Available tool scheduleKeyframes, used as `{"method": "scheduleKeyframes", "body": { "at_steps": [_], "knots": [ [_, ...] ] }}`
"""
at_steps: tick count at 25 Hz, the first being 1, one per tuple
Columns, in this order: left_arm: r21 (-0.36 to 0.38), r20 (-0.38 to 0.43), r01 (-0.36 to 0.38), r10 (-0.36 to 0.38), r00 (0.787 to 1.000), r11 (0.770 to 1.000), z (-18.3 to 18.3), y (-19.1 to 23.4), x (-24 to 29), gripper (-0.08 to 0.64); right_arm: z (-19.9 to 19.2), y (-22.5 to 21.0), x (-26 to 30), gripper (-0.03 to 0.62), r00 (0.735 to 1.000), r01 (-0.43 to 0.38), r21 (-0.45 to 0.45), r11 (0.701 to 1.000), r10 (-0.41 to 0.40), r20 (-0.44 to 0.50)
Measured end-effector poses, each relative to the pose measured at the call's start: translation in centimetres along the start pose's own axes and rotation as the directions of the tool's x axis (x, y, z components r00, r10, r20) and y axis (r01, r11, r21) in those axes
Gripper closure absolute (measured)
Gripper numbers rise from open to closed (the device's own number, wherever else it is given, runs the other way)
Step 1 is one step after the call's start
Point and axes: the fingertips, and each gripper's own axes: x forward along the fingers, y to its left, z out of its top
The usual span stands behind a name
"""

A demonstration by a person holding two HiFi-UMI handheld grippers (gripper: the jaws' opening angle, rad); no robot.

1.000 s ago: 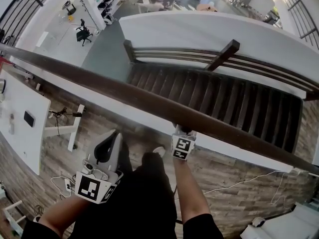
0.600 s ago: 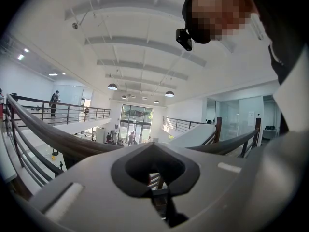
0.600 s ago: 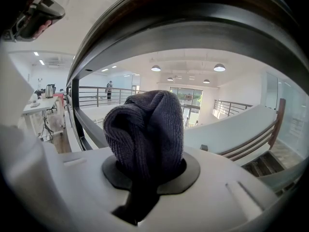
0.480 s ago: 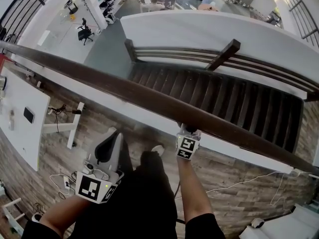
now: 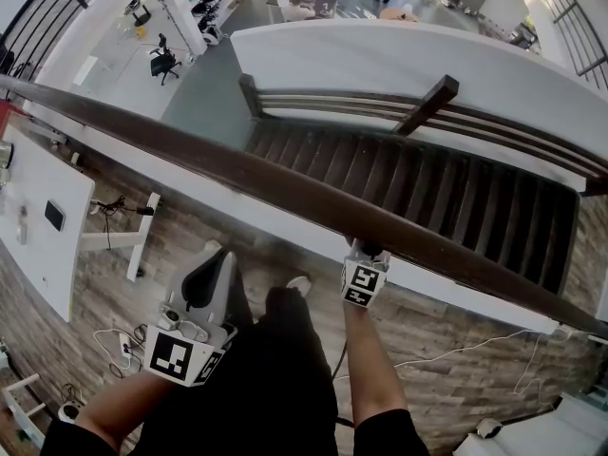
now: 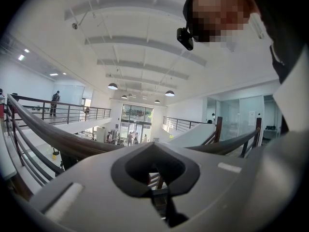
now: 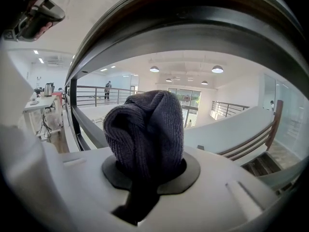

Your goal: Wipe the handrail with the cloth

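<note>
A dark wooden handrail [image 5: 237,174] crosses the head view from upper left to lower right; it fills the top of the right gripper view [image 7: 193,13]. My right gripper [image 5: 365,253] sits tucked right under the rail, shut on a grey knitted cloth [image 7: 145,129] that bulges out between its jaws just below the rail's underside. The cloth itself is hidden by the rail in the head view. My left gripper [image 5: 211,269] hangs lower and to the left, away from the rail, shut with nothing in it [image 6: 161,204].
Beyond the rail drops a dark staircase [image 5: 418,188] with a white curved wall [image 5: 399,60] behind it. A white desk [image 5: 38,226] stands at the left on the wood-look floor [image 5: 456,331]. The person's dark trousers [image 5: 275,369] fill the lower middle.
My right gripper with the cloth has slid to the right and slightly down along the underside of the handrail. The left gripper has stayed almost still.
</note>
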Motion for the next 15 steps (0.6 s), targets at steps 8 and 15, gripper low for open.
{"method": "scheduleKeyframes", "body": {
  "at_steps": [8, 15],
  "knots": [
    [0.012, 0.000, 0.011, -0.011, 1.000, 1.000, 0.0, -0.5, -0.3, 0.560, -0.9, -1.9, -0.6, 0.523, 1.000, 0.025, -0.001, 1.000, -0.025, -0.003],
    [0.008, -0.011, 0.025, -0.025, 1.000, 1.000, -0.2, -0.8, -0.5, 0.560, -0.5, -2.2, -1.0, 0.522, 1.000, -0.001, -0.025, 1.000, 0.001, -0.014]
  ]
}}
